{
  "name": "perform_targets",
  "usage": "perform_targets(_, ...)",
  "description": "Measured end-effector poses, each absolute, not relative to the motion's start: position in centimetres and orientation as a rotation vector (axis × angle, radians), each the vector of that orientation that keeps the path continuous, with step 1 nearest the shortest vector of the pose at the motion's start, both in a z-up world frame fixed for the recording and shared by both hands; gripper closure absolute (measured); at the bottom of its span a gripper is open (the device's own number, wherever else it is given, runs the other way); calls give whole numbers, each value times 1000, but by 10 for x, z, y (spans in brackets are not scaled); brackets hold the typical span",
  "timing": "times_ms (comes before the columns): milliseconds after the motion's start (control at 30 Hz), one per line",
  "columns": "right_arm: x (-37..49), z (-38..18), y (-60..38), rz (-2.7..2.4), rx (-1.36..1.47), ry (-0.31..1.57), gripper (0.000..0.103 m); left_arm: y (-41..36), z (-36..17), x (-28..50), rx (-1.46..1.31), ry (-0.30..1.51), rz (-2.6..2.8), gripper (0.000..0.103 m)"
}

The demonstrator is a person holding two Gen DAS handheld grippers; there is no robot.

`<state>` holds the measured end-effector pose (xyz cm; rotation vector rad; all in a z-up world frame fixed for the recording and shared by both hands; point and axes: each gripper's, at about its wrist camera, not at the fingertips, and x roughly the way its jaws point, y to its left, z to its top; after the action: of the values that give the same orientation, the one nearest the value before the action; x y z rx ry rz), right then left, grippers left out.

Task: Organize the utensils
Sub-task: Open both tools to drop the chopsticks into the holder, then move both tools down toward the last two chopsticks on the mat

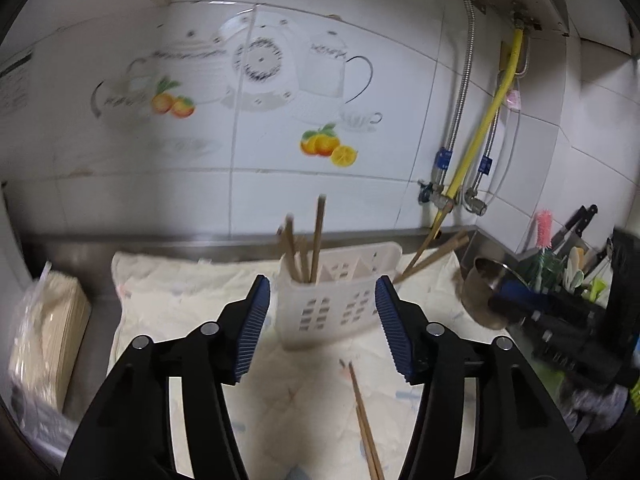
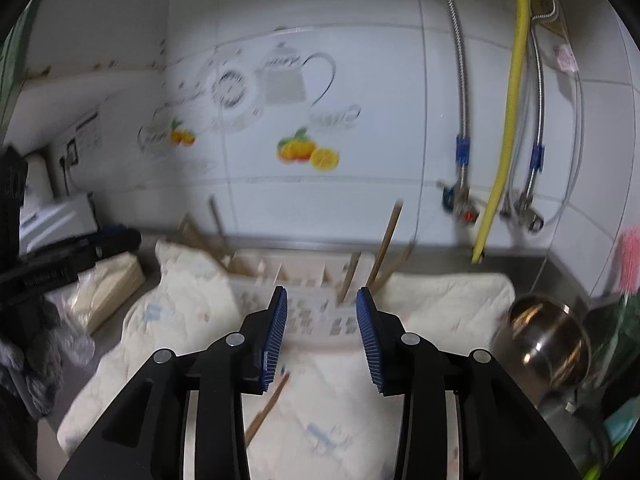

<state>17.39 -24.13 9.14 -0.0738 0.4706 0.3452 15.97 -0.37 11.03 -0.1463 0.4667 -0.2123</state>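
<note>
A white perforated plastic utensil caddy with several compartments (image 1: 336, 300) stands on a pale quilted cloth (image 1: 192, 304) spread over the steel tabletop (image 1: 80, 252), which likely cushions things and stops them sliding. Brown wooden chopsticks (image 1: 316, 240) stand upright in its left-end compartment, and another couple (image 1: 430, 254) lean out past its right end toward the back wall, so part of the sorting looks done. One loose pair of wooden chopsticks (image 1: 366, 424) lies flat on the cloth in front of the caddy, apparently what remains to be put away. The left hand-held gripper (image 1: 322, 326) faces the caddy with its blue ribbed pads spread apart and nothing between them; the caddy sits beyond the tips, not touched. The right hand-held gripper (image 2: 322, 334) is likewise parted, a little narrower, and empty, with the loose chopsticks (image 2: 268, 408) lying just under its left pad. Both point downward over the cloth, which suits a pickup from the flat surface. Off to the right a shiny steel bowl (image 2: 544, 344) rests on its side beside the cloth, well clear of the caddy.
</note>
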Motion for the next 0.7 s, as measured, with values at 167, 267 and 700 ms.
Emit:
perform_targets(167, 150, 45, -225, 357, -94, 540, 67, 11, 83, 131, -161, 489, -151, 38)
perform_targets(267, 133, 12, -214, 362, -103, 590, 67, 22, 69, 118, -183, 503, -127, 36)
perform_targets(700, 85, -81, -186, 358, 5, 778, 76, 59, 17, 71, -256, 564, -34, 32)
